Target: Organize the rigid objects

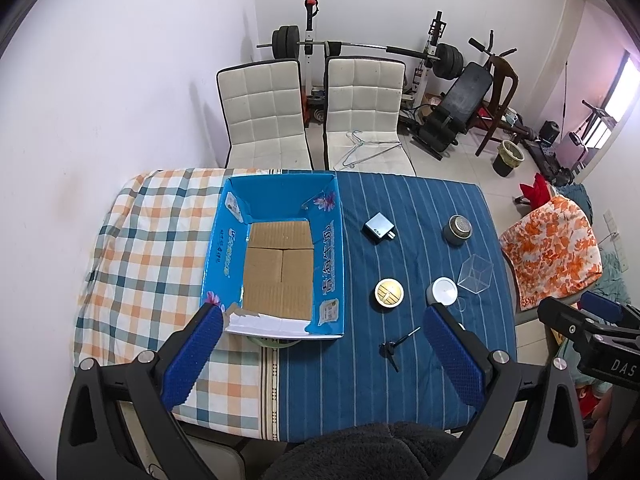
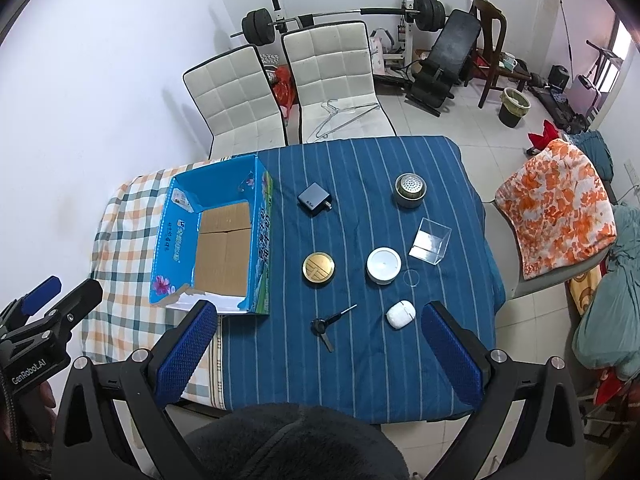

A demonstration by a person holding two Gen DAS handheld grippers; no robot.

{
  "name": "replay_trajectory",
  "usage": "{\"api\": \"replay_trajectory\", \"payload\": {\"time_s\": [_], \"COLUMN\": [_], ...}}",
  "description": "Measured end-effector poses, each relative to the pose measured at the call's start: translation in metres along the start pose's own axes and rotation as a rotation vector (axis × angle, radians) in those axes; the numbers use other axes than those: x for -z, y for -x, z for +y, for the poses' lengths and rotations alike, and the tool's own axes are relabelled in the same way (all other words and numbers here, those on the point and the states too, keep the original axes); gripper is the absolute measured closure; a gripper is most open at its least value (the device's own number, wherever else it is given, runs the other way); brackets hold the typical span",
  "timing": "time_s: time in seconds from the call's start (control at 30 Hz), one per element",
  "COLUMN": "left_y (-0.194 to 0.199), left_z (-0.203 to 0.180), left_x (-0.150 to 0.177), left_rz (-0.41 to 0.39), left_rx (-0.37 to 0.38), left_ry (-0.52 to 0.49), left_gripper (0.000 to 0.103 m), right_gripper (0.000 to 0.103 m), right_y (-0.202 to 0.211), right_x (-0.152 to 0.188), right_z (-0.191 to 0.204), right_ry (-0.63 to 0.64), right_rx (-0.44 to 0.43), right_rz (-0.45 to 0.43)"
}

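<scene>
An empty blue cardboard box (image 1: 214,248) (image 2: 264,216) stands open at the table's left. On the blue striped cloth lie a grey charger (image 1: 378,227) (image 2: 314,199), a metal strainer cup (image 1: 457,230) (image 2: 409,191), a gold round tin (image 1: 389,293) (image 2: 318,269), a white round jar (image 1: 443,291) (image 2: 383,265), a clear plastic cube (image 1: 475,273) (image 2: 430,241), black keys (image 1: 394,345) (image 2: 326,324) and a white earbud case (image 2: 401,313). My left gripper (image 1: 322,354) hovers open above the near edge. My right gripper (image 2: 318,352) is open too, above the keys.
Two white chairs (image 1: 312,112) (image 2: 280,88) stand behind the table, one with a wire hanger (image 1: 366,148). A chair draped in orange floral cloth (image 1: 554,248) (image 2: 556,208) is on the right. Gym equipment lines the far wall. A dark fleece sleeve (image 2: 296,444) fills the bottom.
</scene>
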State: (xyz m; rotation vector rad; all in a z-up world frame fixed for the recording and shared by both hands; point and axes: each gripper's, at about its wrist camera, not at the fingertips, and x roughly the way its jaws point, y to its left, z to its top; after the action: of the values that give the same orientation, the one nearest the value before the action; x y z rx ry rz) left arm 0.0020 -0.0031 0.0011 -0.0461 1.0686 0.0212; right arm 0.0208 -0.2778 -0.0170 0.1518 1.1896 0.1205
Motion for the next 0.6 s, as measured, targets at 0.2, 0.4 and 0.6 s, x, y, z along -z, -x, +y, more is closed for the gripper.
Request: {"api": "replay_trajectory", "payload": {"time_s": [0.2,0.4,0.6], "left_y": [0.0003,0.0001,0.001], "left_z": [0.0003,0.0007,0.0019], "left_x": [-0.0004,-0.0006,-0.0035], "left_rz": [-0.001,-0.001,-0.009], "left_rx": [-0.001,0.004,0.006], "left_ry": [0.003,0.005,0.003], "left_gripper": [0.0,0.0,0.0], "right_gripper": [0.0,0.0,0.0], "right_y": [-0.0004,-0.0006,-0.0007], "right_x": [-0.0008,-0.0016,-0.0014], "right_z": [0.0002,-0.0007,0.001], "right_ry": [0.004,0.002,0.006], "right_rx": [0.001,0.0,0.001], "right_rz": [0.0,0.002,-0.003]}}
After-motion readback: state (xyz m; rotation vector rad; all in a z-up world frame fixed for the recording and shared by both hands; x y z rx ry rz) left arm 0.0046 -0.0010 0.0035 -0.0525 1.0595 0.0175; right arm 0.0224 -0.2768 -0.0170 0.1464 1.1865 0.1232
